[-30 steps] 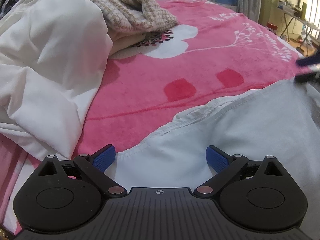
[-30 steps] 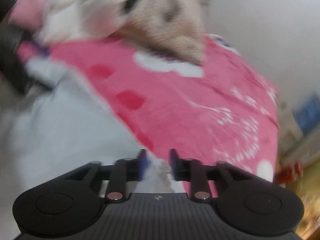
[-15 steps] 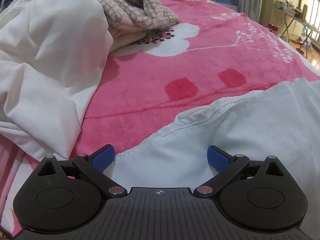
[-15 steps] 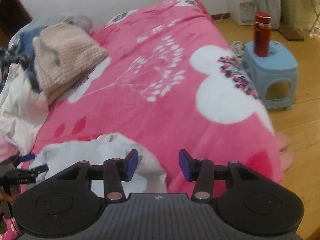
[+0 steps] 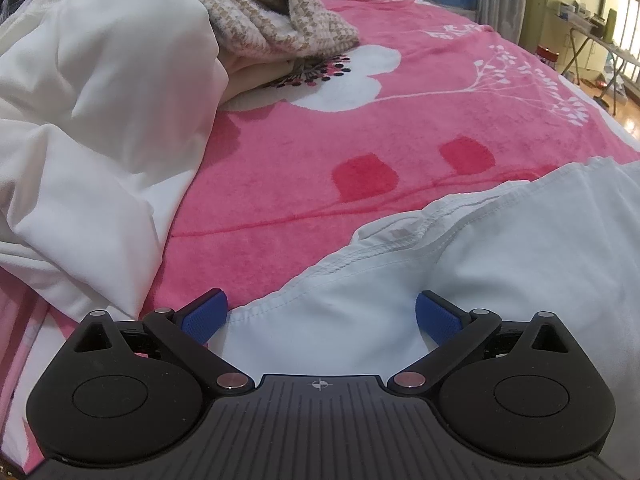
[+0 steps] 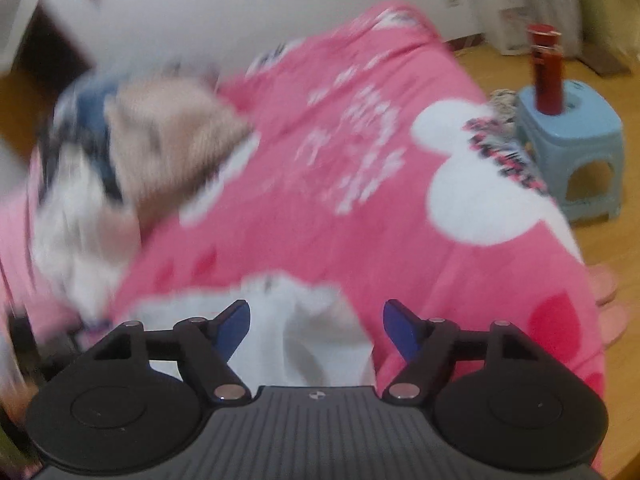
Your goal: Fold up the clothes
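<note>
A pale white-blue garment (image 5: 480, 264) lies flat on the pink bed blanket (image 5: 340, 140), its stitched hem running across the left wrist view. My left gripper (image 5: 320, 316) is open, low over the garment's near edge, holding nothing. In the blurred right wrist view the same garment (image 6: 304, 320) lies bunched just ahead of my right gripper (image 6: 316, 326), which is open wide and empty above it.
A heap of white cloth (image 5: 92, 120) and a beige knitted garment (image 5: 260, 16) lie at the left of the bed. A blue plastic stool (image 6: 576, 152) with a red bottle (image 6: 546, 72) stands on the wooden floor beside the bed's right edge.
The right gripper let go of the garment, opened wide and swung to face along the bed. The left gripper stayed open and barely moved.
</note>
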